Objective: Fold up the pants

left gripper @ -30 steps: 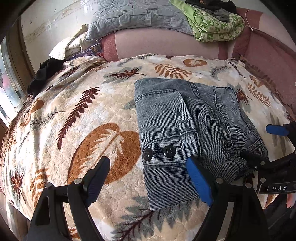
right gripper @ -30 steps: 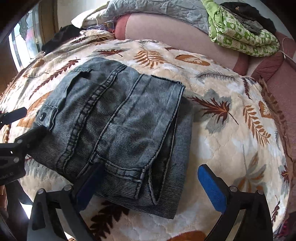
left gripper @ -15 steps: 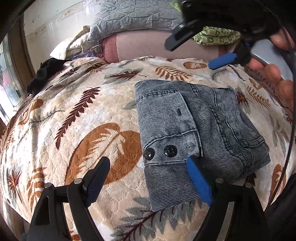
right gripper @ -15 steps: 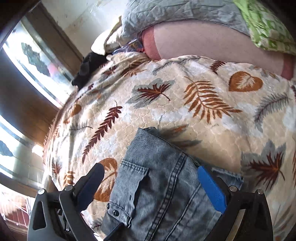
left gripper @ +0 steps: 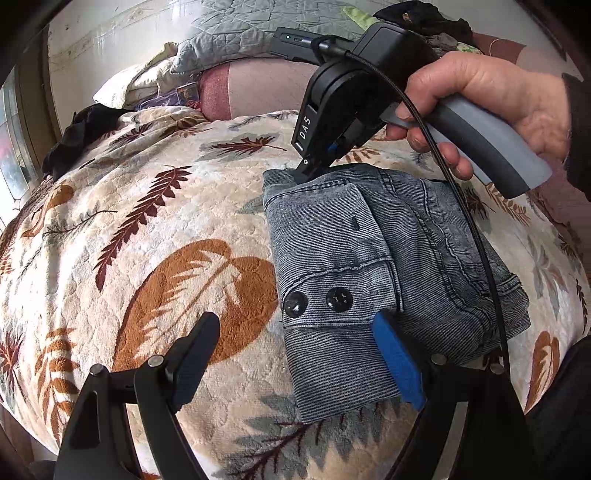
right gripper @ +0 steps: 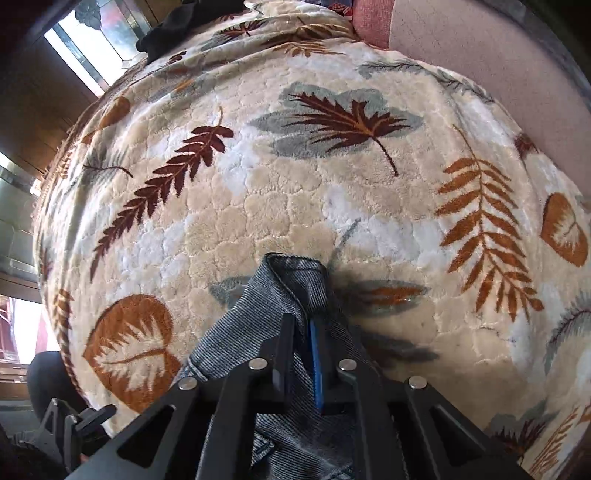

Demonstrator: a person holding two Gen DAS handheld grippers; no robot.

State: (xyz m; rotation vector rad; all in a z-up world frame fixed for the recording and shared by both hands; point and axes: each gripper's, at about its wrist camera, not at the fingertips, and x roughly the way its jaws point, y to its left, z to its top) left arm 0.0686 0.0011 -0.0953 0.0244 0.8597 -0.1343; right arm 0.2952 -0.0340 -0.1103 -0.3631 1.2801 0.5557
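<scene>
Grey-blue denim is bunching between the closed fingers of the right claw, which is pinching the far corner of the folded pants on a bed covered by a leaf-print blanket. A person's hand is gripping the tool's grey handle and tilting it steeply down onto the cloth. The left claw is hovering wide open and empty over the near edge of the bundle, its blue pad just above the waistband beside two dark buttons, while its black pad is hanging over bare blanket to the left.

The pants are lying as a compact, several-layer bundle toward the right half of the bed, with a pocket flap facing up and a pile of quilts well beyond them against the wall.

The step in hand looks like a final tidy or a last fold from the pinched corner. Doing it well likely means lifting only a little, so the stacked layers are not peeling apart, and carrying the corner straight toward the near edge rather than sideways. Whether the pinch is taking every layer cannot be told from the right wrist view. The open claw seems well placed for pinning the waistband down.
</scene>
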